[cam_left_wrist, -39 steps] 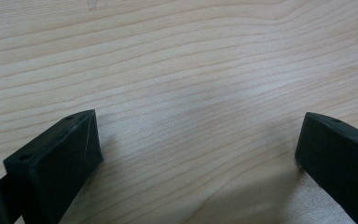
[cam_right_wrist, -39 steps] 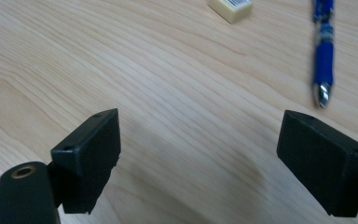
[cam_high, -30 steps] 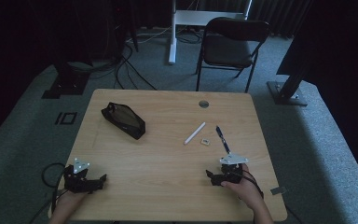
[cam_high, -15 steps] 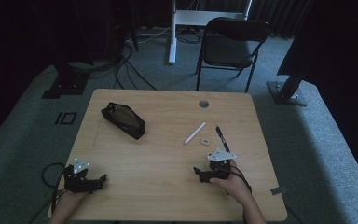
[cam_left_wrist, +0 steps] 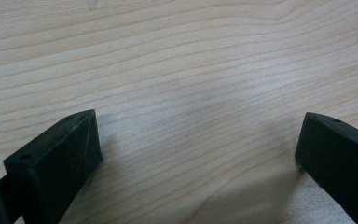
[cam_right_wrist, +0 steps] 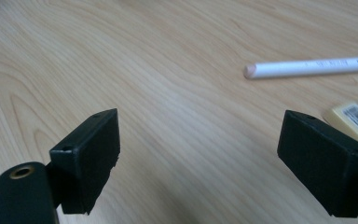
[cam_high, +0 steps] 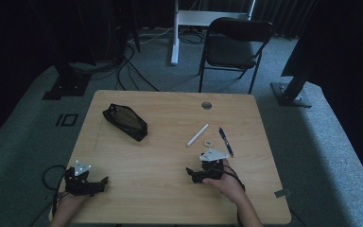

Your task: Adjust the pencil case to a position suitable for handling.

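Note:
A black pencil case (cam_high: pixel 125 122) lies at the table's back left. Right of centre lie a white pencil (cam_high: pixel 197 135) (cam_right_wrist: pixel 312 67), a small pale eraser (cam_high: pixel 207 143) (cam_right_wrist: pixel 357 118) and a dark blue pen (cam_high: pixel 226 141). My right gripper (cam_high: pixel 192 174) (cam_right_wrist: pixel 200 149) rests low on the wood just in front of them, held by a hand, its jaws wide open and empty. The left gripper (cam_high: pixel 100 183) (cam_left_wrist: pixel 198 149) sits at the front left corner, open too, with bare wood between its jaws.
The wooden table (cam_high: pixel 170 198) has a round cable hole (cam_high: pixel 206 105) near its far edge. A black chair (cam_high: pixel 234 47) and a white desk leg (cam_high: pixel 175 33) stand beyond it. Cables (cam_high: pixel 49 179) trail off the front left.
My right gripper has moved left and slightly forward, from the right edge toward the pencil and eraser. The left gripper has stayed put.

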The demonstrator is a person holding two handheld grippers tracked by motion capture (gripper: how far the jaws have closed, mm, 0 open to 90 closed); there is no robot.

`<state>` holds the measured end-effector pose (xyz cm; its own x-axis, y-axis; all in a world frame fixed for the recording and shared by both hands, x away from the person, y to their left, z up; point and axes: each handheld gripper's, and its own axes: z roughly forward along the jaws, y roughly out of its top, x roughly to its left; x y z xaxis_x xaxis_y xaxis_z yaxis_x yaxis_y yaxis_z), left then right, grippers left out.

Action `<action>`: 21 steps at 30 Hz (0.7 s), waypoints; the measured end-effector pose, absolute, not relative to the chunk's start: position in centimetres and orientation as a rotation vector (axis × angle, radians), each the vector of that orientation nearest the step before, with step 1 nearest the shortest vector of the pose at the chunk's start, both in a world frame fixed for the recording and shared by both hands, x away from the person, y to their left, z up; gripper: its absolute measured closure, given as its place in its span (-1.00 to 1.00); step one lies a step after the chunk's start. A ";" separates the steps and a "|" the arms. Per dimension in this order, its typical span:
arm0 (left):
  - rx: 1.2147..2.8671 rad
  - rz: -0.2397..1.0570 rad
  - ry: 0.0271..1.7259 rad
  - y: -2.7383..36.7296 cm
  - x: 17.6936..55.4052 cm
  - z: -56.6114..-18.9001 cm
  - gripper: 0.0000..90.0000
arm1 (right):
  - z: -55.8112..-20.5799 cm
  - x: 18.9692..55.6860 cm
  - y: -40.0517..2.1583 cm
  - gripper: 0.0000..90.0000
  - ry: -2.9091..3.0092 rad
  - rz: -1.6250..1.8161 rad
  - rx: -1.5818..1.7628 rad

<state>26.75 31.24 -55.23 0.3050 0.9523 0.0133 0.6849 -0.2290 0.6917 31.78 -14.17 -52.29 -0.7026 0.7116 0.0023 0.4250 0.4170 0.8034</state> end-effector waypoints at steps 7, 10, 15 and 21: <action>1.996 0.597 1.448 31.2 26.7 -55.2 -0.99 | -52.0 32.4 -12.5 -0.72 2.337 1.222 0.968; 1.998 0.597 1.448 31.2 26.7 -55.2 -0.99 | -52.0 32.6 -11.9 -0.72 2.338 1.227 0.954; 1.998 0.597 1.448 31.2 26.7 -55.2 -0.99 | -52.1 33.1 -10.9 -0.72 2.356 1.226 0.914; 1.998 0.597 1.448 31.2 26.7 -55.2 -0.99 | -52.4 33.6 -9.9 -0.72 2.369 1.239 0.901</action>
